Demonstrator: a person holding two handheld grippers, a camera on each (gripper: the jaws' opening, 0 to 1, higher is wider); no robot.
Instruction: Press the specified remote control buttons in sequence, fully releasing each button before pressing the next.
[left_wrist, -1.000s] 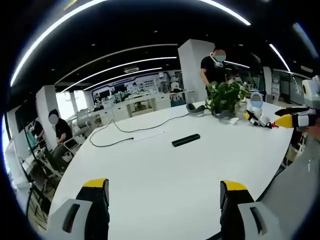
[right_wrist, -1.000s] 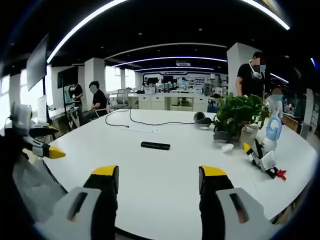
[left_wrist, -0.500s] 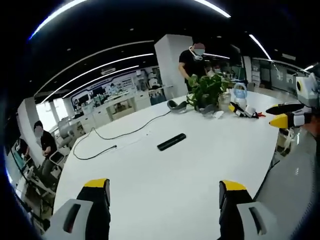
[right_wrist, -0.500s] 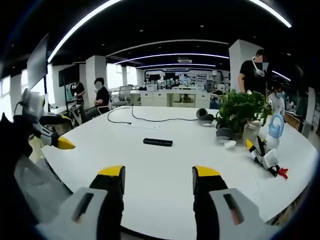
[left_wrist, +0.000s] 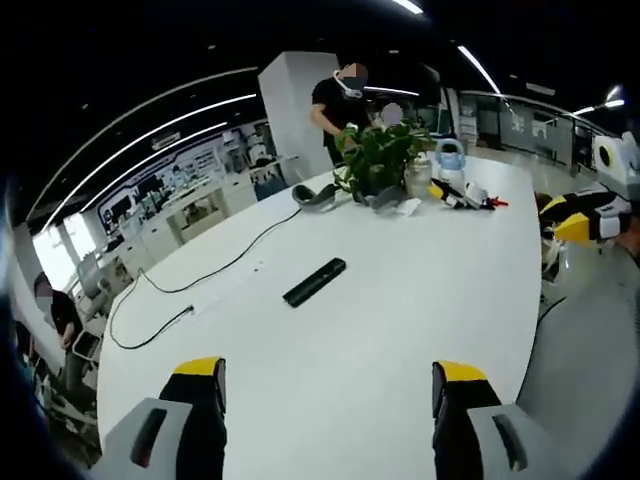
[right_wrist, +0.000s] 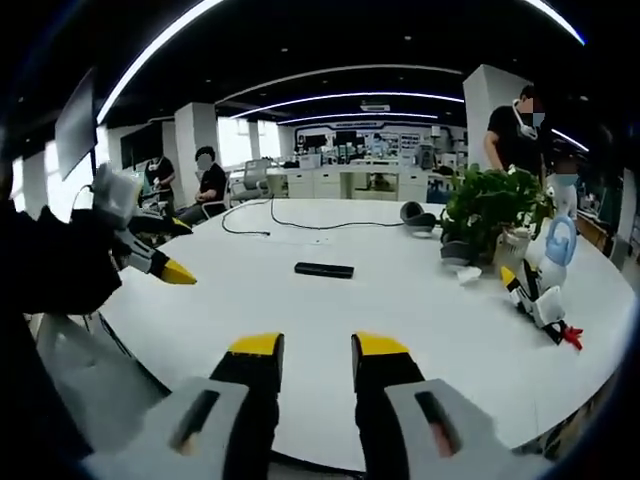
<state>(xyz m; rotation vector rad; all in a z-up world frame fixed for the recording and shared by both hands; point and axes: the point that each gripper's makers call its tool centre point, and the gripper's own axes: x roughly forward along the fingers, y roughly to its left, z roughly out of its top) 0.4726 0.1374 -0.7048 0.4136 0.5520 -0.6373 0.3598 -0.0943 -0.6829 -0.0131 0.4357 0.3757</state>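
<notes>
Right gripper (right_wrist: 315, 352): nearest item, jaws drawn almost together with a narrow slit between the yellow tips, nothing held. Poised over the near rim of the white table (right_wrist: 420, 310), well short of the target.

Left gripper (left_wrist: 328, 380): jaws spread wide, empty. Also seen from the right gripper view as a yellow-tipped beak (right_wrist: 160, 262) at the table's left side, apart from the surface.

Remote control (right_wrist: 324, 270): slim black bar lying flat mid-table, well apart from both grippers; same item at (left_wrist: 314, 282). No button detail legible at this range.

Black cable (left_wrist: 200, 285): loops across the table beyond the remote, near it but not touching.

Potted plant (right_wrist: 490, 210), crumpled tissue (right_wrist: 468, 273), small toy robot (right_wrist: 540, 285): clustered at the far right, well apart from the remote.

Risks, as judgement:
- Wrong button, or two at once, likely if the nearly closed tips arrive as a broad blunt point on a narrow keypad.
- Remote sliding on the smooth top under an off-vertical push, since nothing braces it; the open left jaws could steady it.
- Incomplete release between presses if the tip merely eases off.
- Remote covered by a gripper body on approach, costing visibility.

Room: broad bare table on every side of the remote; straight approach from the near edge unobstructed. Cable the only nearby snag.
</notes>
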